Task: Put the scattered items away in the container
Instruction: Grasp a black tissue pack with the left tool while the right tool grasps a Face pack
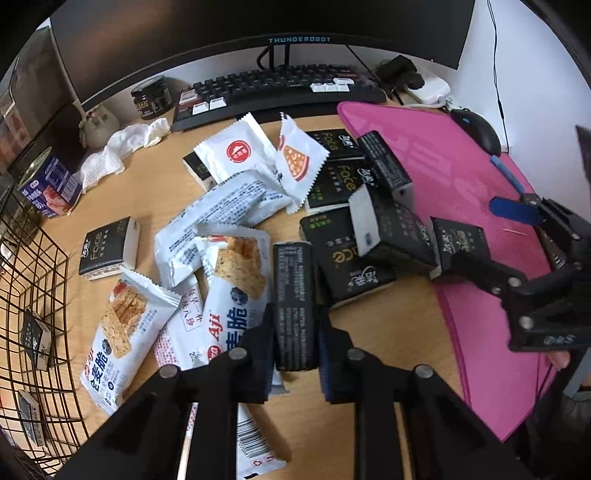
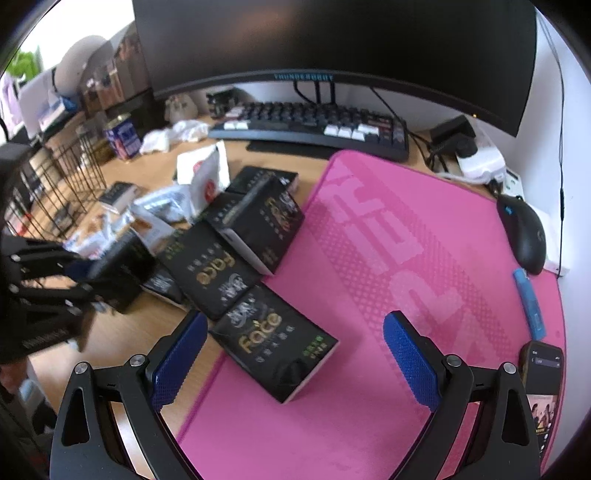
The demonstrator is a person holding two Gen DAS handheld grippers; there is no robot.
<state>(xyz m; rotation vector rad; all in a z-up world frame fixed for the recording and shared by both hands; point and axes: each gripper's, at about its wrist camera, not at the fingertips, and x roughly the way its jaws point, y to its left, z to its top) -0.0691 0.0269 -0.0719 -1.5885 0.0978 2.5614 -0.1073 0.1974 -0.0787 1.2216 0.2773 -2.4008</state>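
Observation:
My left gripper [image 1: 295, 332] is shut on a black tissue pack [image 1: 293, 295], which stands on its narrow edge among white snack packets [image 1: 122, 325]. In the right wrist view the left gripper [image 2: 79, 280] holds that pack [image 2: 125, 266] at the far left. My right gripper [image 2: 295, 356] is open and straddles another black "face" pack [image 2: 273, 343] lying on the edge of the pink mat [image 2: 369, 258]; its blue pads do not press on it. Several more black packs [image 1: 340, 181] lie in a heap. The wire basket [image 1: 55, 258] at the left holds a few black packs [image 1: 35, 332].
A keyboard [image 1: 273, 92] and a monitor [image 1: 258, 22] stand at the back. A mouse [image 2: 524, 232], a blue pen [image 2: 530, 302] and a phone [image 2: 543, 376] lie at the right. A jar [image 1: 151, 98], a tin [image 1: 48, 184] and crumpled tissue [image 1: 122, 147] sit at the back left.

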